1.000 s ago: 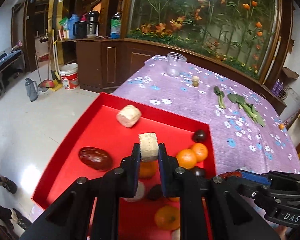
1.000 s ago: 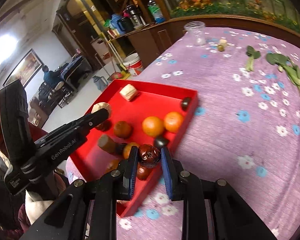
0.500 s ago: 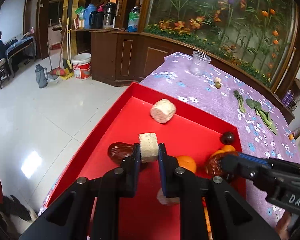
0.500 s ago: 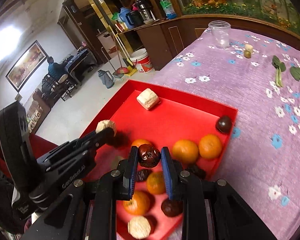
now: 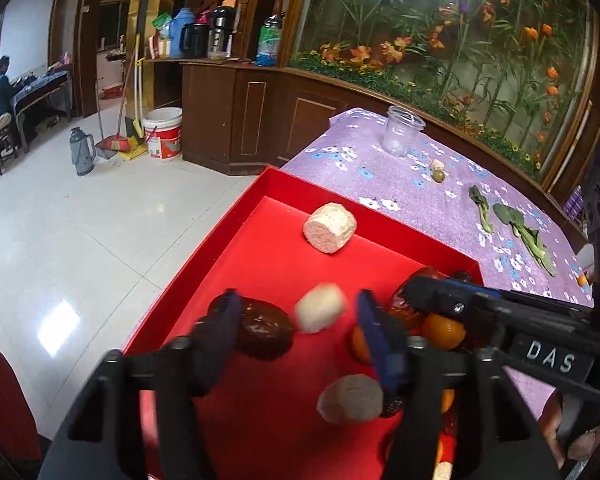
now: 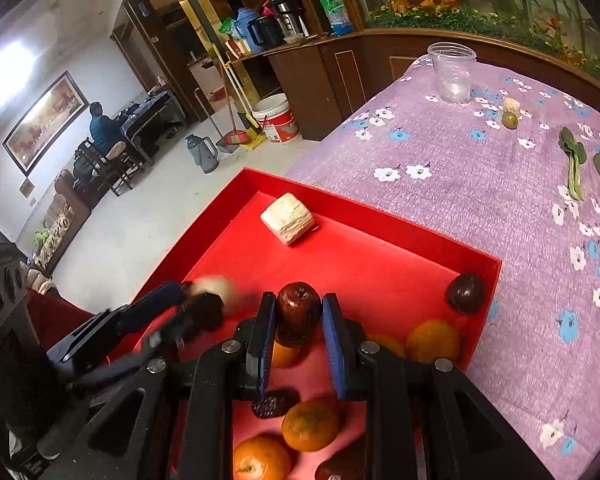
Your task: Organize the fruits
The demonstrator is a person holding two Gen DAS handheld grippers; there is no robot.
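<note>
1. Left gripper (image 5: 300,316): jaws spread wide over the red tray (image 5: 204,264); a pale cylindrical piece (image 5: 320,314), motion-blurred, lies between them, touching neither.
2. Right gripper (image 6: 298,314): jaws closed on a dark red-brown fruit (image 6: 298,312), held above the tray's near half.
3. Tray contents: a second pale piece (image 5: 330,228) near the far rim; a dark oblong fruit (image 5: 264,328) beside the left jaw; oranges (image 6: 310,424) clustered at the near right; a dark round fruit (image 6: 466,293) in the right corner.
4. Purple flowered cloth (image 6: 480,184): carries the tray and a clear jar (image 6: 452,72).
</note>
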